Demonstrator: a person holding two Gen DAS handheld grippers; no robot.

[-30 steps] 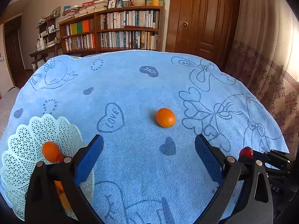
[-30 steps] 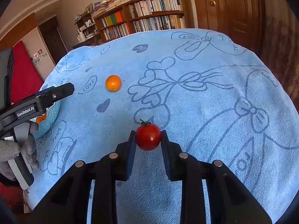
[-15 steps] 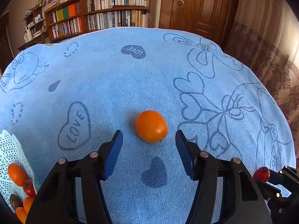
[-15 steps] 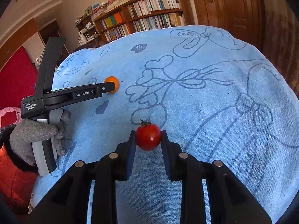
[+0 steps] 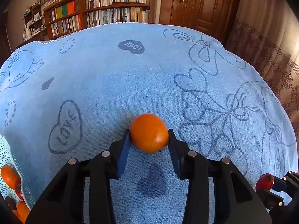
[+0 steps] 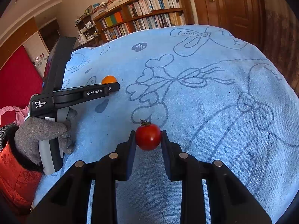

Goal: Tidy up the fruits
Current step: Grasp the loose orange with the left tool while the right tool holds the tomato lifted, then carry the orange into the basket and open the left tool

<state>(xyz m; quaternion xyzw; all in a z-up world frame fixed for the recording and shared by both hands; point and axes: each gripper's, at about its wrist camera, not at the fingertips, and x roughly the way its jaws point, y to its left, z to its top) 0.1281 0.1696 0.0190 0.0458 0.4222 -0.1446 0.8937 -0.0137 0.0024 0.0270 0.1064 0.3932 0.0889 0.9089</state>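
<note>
An orange (image 5: 149,133) rests on the blue cloth (image 5: 112,85), and my left gripper (image 5: 149,140) is shut on it, a blue pad pressing each side. In the right wrist view the same orange (image 6: 108,79) peeks out behind the left gripper's finger. My right gripper (image 6: 148,139) is shut on a small red tomato (image 6: 148,136) with a green stem, held just above the cloth. That tomato (image 5: 265,182) also shows at the lower right of the left wrist view. A white lattice basket (image 5: 8,153) at the lower left holds several small fruits.
A gloved hand (image 6: 40,133) grips the left tool's handle at the table's left side. A bookshelf (image 5: 104,13) and a wooden door (image 5: 196,5) stand beyond the far edge. A patterned curtain (image 5: 276,43) hangs on the right.
My left gripper moved forward to the orange and shut on it. The right gripper stays still, holding the tomato.
</note>
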